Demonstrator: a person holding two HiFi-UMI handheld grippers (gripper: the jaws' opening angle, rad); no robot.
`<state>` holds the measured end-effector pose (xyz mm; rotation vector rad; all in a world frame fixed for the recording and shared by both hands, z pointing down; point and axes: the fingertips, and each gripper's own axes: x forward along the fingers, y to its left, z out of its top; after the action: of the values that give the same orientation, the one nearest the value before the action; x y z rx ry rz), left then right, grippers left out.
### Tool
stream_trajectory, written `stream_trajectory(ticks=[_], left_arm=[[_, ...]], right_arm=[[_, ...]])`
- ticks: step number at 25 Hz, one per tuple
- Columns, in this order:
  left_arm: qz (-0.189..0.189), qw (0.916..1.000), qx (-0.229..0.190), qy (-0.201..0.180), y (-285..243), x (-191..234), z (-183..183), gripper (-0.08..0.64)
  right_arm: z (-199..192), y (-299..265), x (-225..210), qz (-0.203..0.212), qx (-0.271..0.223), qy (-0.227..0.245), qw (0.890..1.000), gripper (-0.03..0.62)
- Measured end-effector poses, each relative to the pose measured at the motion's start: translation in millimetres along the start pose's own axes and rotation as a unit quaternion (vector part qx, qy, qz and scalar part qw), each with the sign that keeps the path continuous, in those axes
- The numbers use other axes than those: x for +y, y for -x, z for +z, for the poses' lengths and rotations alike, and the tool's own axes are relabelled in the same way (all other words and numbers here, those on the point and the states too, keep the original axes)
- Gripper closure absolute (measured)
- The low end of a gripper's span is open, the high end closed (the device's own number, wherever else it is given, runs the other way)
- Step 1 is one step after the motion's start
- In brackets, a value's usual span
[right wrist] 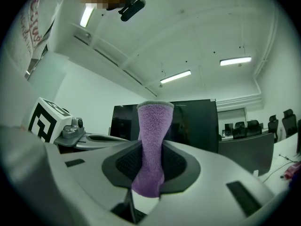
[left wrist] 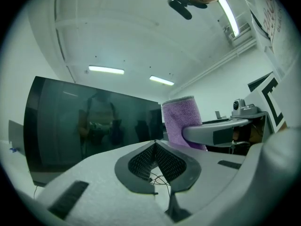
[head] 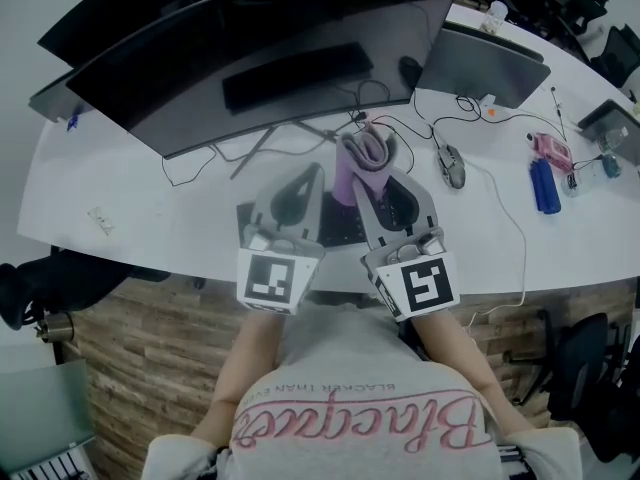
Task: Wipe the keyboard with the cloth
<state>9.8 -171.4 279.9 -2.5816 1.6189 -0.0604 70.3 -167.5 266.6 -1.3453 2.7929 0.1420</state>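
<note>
My right gripper is shut on a folded purple cloth, which sticks up out of its jaws. My left gripper is right beside it, shut with nothing between its pads. Both are held up close to the person's chest, above the desk's front edge. In the left gripper view the cloth and the right gripper's finger show just to the right. A dark keyboard lies on the white desk under the two grippers, and they hide most of it.
A wide curved monitor spans the back of the desk, with a second dark screen to its right. A mouse, loose cables, a blue bottle and a pink item lie on the right.
</note>
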Motion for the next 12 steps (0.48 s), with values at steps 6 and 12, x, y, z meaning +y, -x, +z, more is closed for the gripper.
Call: stream_trajectory(ticks=[6,12], left_arm=[[0.004,0.9999,-0.011,-0.005,3,6,-2,0.555],[-0.004,0.9998,-0.016,-0.011,-2,5,-4,0.555]], right_arm=[[-11,-5,7,0.001,0.012,0.012,1.0,0.508],[-15,-9,8,-0.001,0.015,0.011,1.0,0.508]])
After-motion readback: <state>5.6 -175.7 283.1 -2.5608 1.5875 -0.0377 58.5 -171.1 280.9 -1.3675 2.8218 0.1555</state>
